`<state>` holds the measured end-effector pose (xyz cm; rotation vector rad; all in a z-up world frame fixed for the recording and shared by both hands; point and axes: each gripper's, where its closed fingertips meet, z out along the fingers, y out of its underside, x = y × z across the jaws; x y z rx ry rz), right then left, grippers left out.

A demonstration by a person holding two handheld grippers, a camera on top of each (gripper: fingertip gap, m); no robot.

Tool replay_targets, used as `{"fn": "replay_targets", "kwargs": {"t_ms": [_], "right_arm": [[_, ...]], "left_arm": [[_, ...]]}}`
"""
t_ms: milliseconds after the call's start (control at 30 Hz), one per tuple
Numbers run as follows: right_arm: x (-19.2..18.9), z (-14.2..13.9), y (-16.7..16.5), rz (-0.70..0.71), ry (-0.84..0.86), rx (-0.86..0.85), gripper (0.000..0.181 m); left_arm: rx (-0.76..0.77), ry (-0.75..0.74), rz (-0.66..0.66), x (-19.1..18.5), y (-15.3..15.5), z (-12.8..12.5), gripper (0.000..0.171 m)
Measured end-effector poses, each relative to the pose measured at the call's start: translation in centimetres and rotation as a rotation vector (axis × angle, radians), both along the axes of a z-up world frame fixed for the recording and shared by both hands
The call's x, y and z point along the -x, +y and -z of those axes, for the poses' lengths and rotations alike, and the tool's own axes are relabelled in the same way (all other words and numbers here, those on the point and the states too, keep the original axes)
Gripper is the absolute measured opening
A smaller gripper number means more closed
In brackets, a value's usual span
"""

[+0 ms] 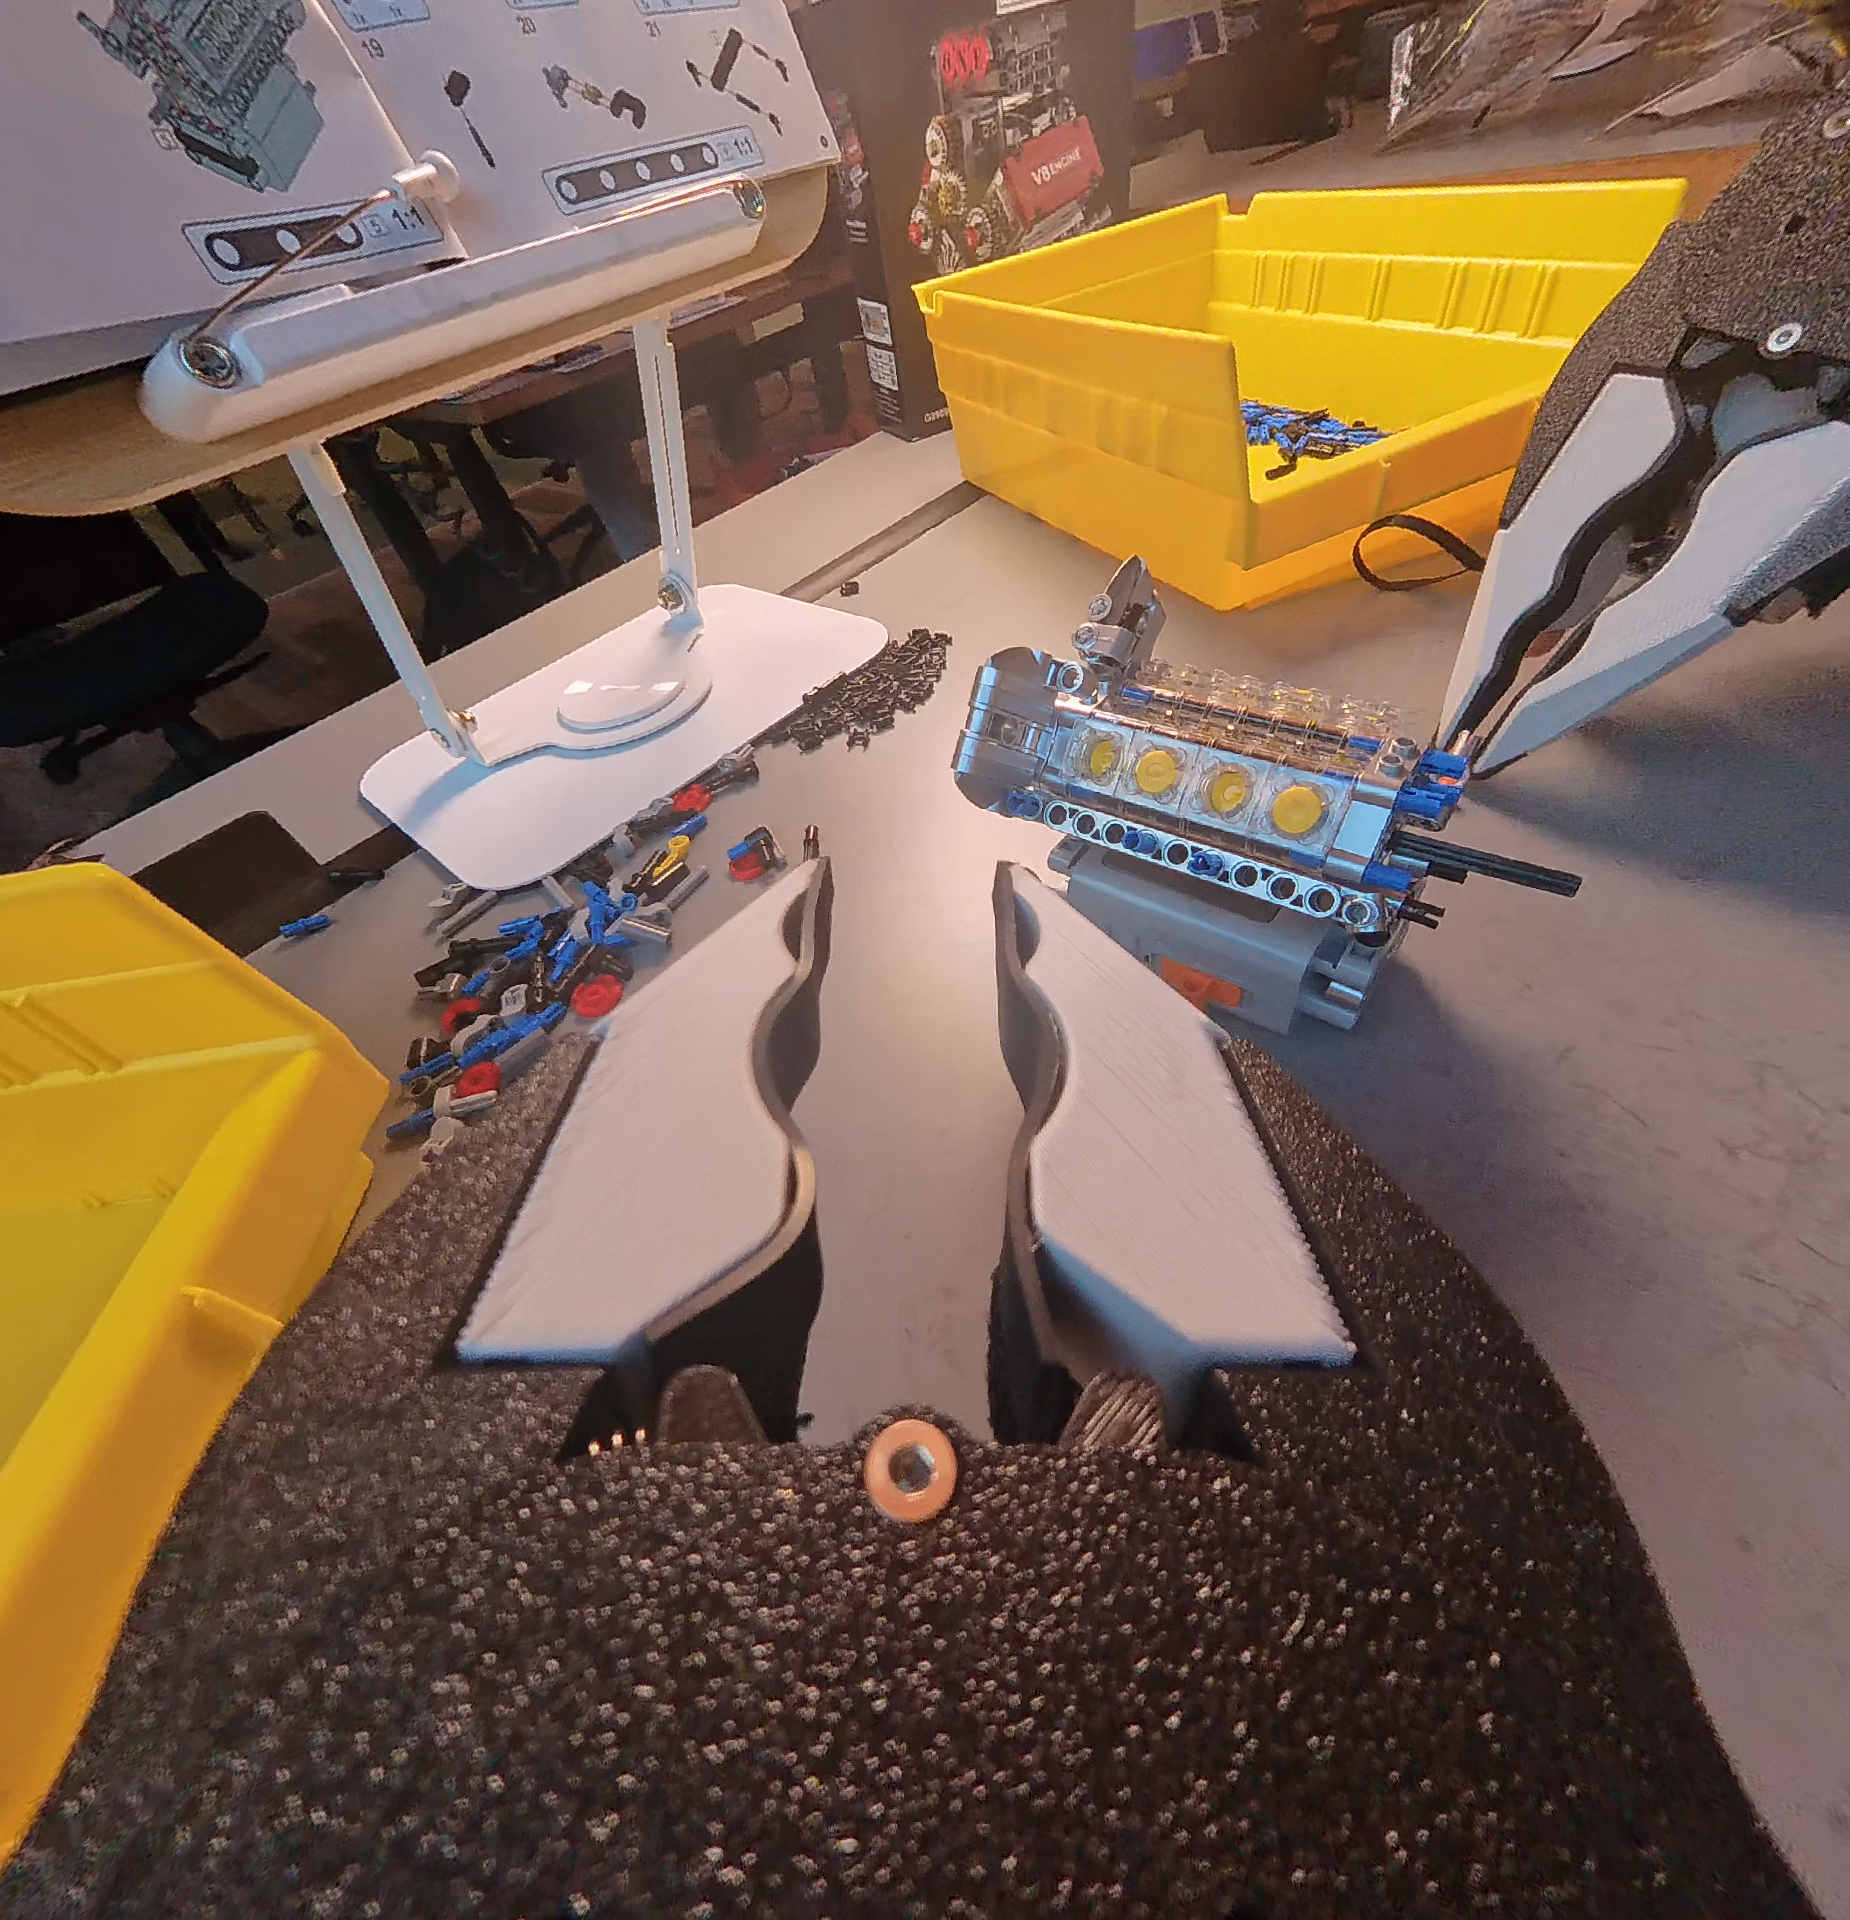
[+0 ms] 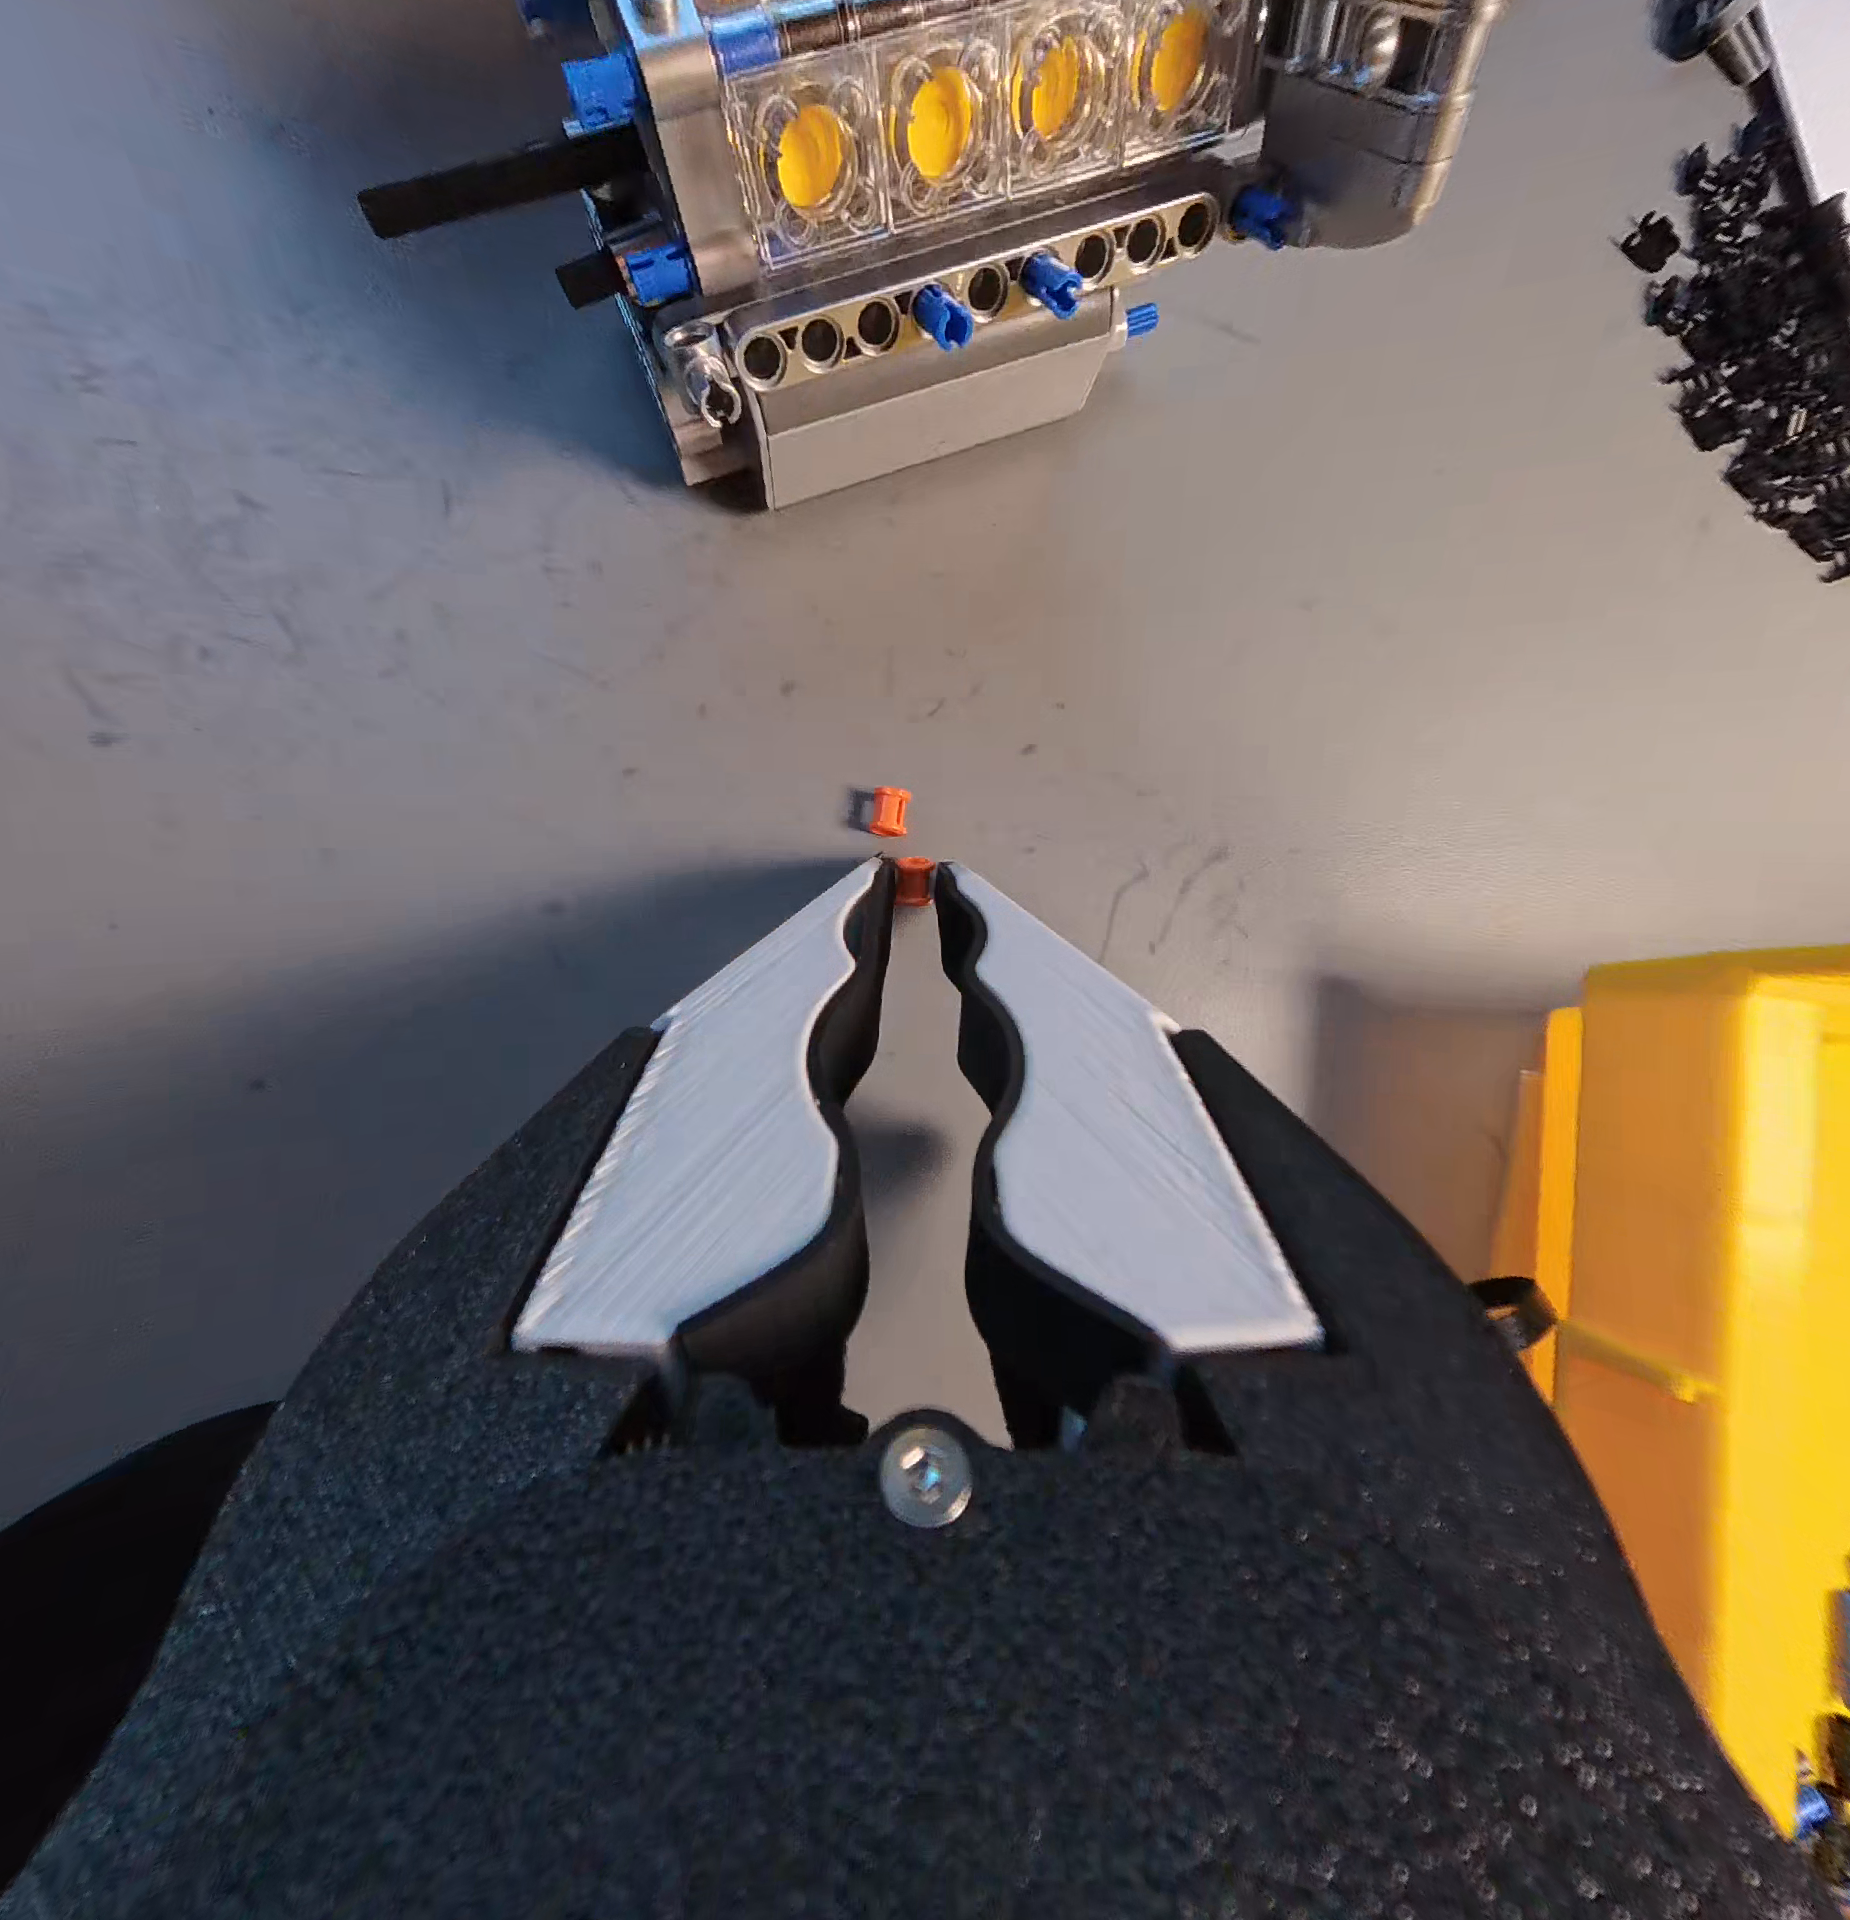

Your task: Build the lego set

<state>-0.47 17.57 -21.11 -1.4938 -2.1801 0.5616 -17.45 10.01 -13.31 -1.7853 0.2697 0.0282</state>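
Here the right gripper (image 2: 913,881) pinches an orange bush (image 2: 913,883) at its very tips, needing steady, gentle pressure, while the left gripper (image 1: 913,883) hovers wide and empty beside the engine (image 1: 1201,821).

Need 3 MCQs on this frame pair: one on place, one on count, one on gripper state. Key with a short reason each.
1. Where does the loose orange bush lie?
A. inside a yellow bin
B. on the grey table, just past the right hand-held gripper
C. on the white stand's base

2. How many yellow discs show behind the clear blocks on one side of the engine model?
A. two
B. four
C. six

3. How is the left hand-held gripper?
A. open, holding nothing
B. shut on a blue pin
C. shut on a black axle

Key:
1 B, it sits on bare table just beyond the right fingertips, which pinch a second orange bush.
2 B, four discs sit in a row in both views.
3 A, a wide gap shows table between its fingers.
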Motion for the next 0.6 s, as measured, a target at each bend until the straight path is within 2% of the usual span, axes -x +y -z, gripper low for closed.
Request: {"fn": "replay_targets", "kwargs": {"t_ms": [133, 200, 300, 367, 400, 433, 500, 600], "right_arm": [[0.2, -0.4, 0.2, 0.007, 0.016, 0.013, 0.013], [0.8, -3.0, 1.3, 0.037, 0.1, 0.02, 0.015], [1.6, -10.5, 7.3, 0.234, 0.287, 0.002, 0.014], [1.7, -15.1, 13.5, 0.424, 0.381, -0.021, 0.014], [1.5, -16.4, 17.0, 0.516, 0.39, -0.054, 0.014], [1.2, -16.6, 20.6, 0.604, 0.362, -0.097, 0.015], [1.0, -15.1, 26.7, 0.751, 0.265, -0.131, 0.017], [1.4, -10.2, 32.5, 0.909, 0.129, -0.074, 0.017]], "left_arm": [[0.005, 0.004, 0.004, -0.1, 0.0, 0.1, 0.03], [0.005, 0.006, 0.005, -0.1, 0.0, 0.1, 0.03], [0.008, 0.006, 0.008, -0.2, 0.1, 0.1, 0.029], [0.012, 0.007, 0.011, -0.3, 0.1, 0.2, 0.03], [0.013, 0.008, 0.013, -0.3, 0.1, 0.2, 0.03], [0.014, 0.01, 0.015, -0.4, 0.2, 0.3, 0.029], [0.014, 0.014, 0.016, -0.4, 0.2, 0.3, 0.03], [0.008, 0.019, 0.012, -0.3, 0.1, 0.2, 0.03]]}}
